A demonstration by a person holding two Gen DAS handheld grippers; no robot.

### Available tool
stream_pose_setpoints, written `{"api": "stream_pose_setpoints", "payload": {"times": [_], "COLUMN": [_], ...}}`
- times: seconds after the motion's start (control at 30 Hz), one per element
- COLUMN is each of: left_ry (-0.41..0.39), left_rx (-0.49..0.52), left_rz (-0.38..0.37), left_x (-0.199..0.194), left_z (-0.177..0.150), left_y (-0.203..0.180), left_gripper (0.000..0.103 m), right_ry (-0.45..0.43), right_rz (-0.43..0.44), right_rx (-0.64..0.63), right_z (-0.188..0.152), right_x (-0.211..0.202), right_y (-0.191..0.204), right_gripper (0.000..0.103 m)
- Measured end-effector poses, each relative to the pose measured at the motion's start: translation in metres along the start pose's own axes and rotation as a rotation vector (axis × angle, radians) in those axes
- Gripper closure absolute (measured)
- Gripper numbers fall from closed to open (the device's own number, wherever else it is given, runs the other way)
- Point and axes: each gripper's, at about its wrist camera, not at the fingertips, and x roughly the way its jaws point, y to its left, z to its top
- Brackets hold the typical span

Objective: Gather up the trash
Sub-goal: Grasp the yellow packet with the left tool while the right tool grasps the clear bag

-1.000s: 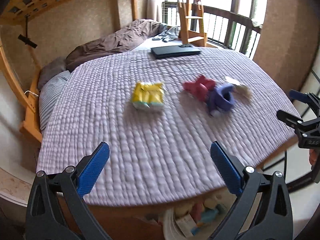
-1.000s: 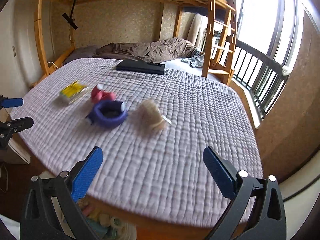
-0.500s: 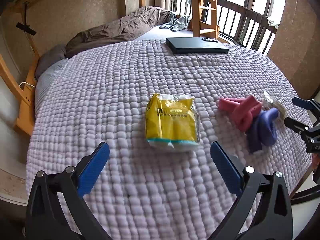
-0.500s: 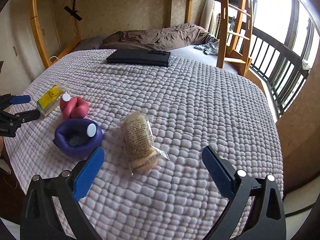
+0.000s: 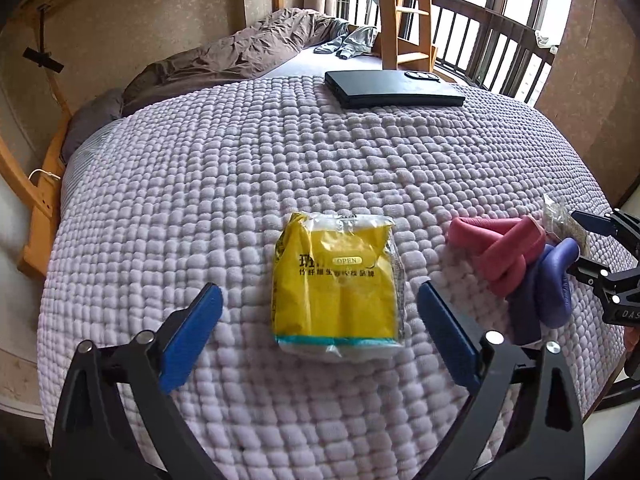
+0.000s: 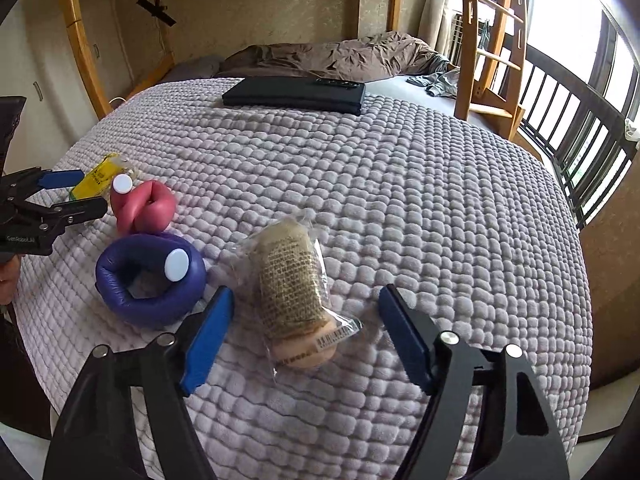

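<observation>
Left gripper (image 5: pixel 318 312) sits low over the quilted bedspread (image 5: pixel 360 152), fingers spread wide, nothing between the pads; the yellow packet (image 5: pixel 336 284) lies flat on the quilt right between the two blue fingertips (image 5: pixel 208 300), not touched on either side as far as the left wrist view shows. Right gripper (image 6: pixel 306 312) is likewise wide apart and empty, straddling the clear-wrapped tan packet (image 6: pixel 294 292), which lies on the quilt with its barcode end toward the camera; there is a gap on both sides of the wrapper. Just left of that packet is the purple ring-shaped toy (image 6: pixel 148 280), with the pink knotted toy (image 6: pixel 142 208) behind it and touching or nearly touching it. In the right wrist view the left gripper shows at the left edge, its fingers on either side of the yellow packet's near end. In the left wrist view the right gripper shows at the right edge by the toys and the tan packet. Black laptop (image 5: pixel 392 90) lies closed at the far end of the quilt, well apart from everything else. Brown duvet (image 6: pixel 340 54) is bunched up behind it. Wooden bunk ladder (image 6: pixel 496 40) stands at the far right of the bed.
</observation>
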Motion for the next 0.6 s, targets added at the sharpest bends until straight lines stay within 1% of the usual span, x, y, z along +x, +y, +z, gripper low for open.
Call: {"api": "stream_pose_setpoints", "payload": {"times": [0.03,0.07,0.13,0.2,0.23,0.3,0.37,0.43,0.6], "left_ry": [0.003,0.006,0.007,0.004,0.003,-0.001,-0.004,-0.005,-0.007], "left_rx": [0.002,0.004,0.016,0.022,0.024,0.032,0.038,0.037,0.034], "left_rz": [0.001,0.000,0.007,0.001,0.001,0.005,0.010,0.011,0.011], "left_x": [0.0023,0.0040,0.0064,0.0064,0.0062,0.0056,0.0047,0.0028,-0.0006], "left_z": [0.0016,0.0026,0.0049,0.0064,0.0068,0.0069,0.0069,0.0062,0.0043], "left_y": [-0.0003,-0.0004,-0.0019,-0.0022,-0.0021,-0.0021,-0.0019,-0.0009,0.0013], "left_gripper": [0.009,0.015,0.018,0.023,0.027,0.030,0.039,0.041,0.046], "right_ry": [0.000,-0.001,-0.002,-0.002,-0.003,-0.004,-0.007,-0.007,-0.011], "right_rz": [-0.001,0.001,0.006,0.004,0.002,0.001,-0.003,-0.008,-0.001], "right_rx": [-0.002,-0.002,0.001,0.003,0.001,-0.002,-0.003,0.012,0.050], "right_z": [0.0008,0.0010,0.0030,0.0053,0.0061,0.0067,0.0063,0.0065,0.0041], "right_x": [0.0010,0.0013,0.0028,0.0044,0.0045,0.0045,0.0033,0.0028,0.0002], "right_y": [0.0006,0.0006,0.0007,0.0001,-0.0001,-0.0005,-0.0015,-0.0031,-0.0081], "right_gripper": [0.032,0.035,0.040,0.048,0.051,0.057,0.060,0.063,0.065]}}
